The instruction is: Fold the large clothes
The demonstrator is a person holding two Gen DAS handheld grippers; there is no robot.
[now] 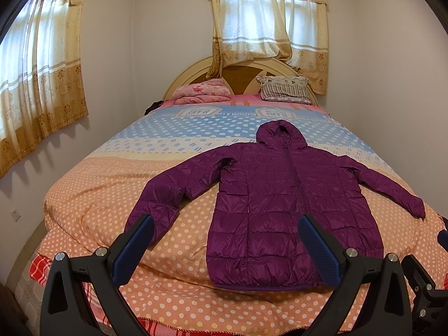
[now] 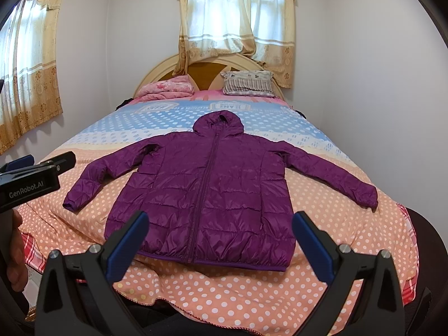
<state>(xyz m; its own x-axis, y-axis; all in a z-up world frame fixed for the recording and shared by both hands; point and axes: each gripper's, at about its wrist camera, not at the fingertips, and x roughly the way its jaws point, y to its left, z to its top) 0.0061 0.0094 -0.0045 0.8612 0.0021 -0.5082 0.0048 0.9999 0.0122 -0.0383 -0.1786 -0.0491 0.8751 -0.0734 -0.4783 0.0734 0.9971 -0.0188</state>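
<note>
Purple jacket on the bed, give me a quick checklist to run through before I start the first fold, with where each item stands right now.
1. Purple jacket lies flat, front up, zipper closed: ok.
2. Both sleeves spread out to the sides, cuffs visible: ok.
3. Hood lies flat above the collar, pointing to the headboard: ok.
4. Left gripper open and holding nothing: ok.
5. Right gripper open and holding nothing: ok.
6. Bedspread around the jacket free of other items; the pillow and pink blanket sit far back at the headboard: ok.
</note>
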